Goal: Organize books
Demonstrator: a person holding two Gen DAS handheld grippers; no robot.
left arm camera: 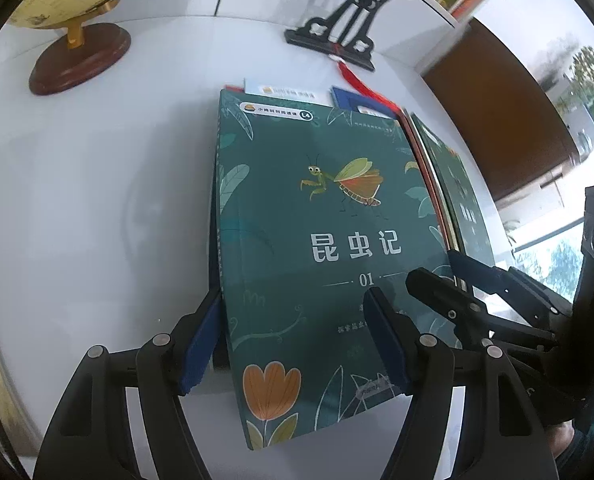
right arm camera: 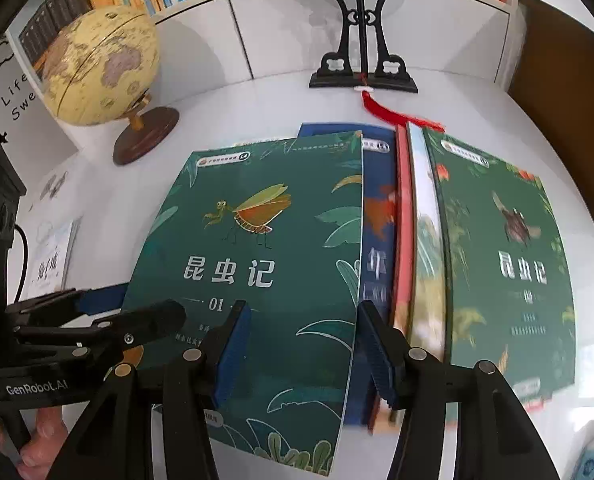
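The left gripper (left arm camera: pixel 297 344) straddles the near left edge of the green mantis book (left arm camera: pixel 329 248), jaws parted and, as far as I can judge, not yet pinching, while the right gripper (right arm camera: pixel 305 356) sits spread over that book's right edge, holding nothing. The book lies tilted atop a blue book (right arm camera: pixel 379 216) on the white surface (left arm camera: pixel 97 200), beside a second green book (right arm camera: pixel 509 264). Best move, I'd say: close evenly on both edges and square it up before sliding.
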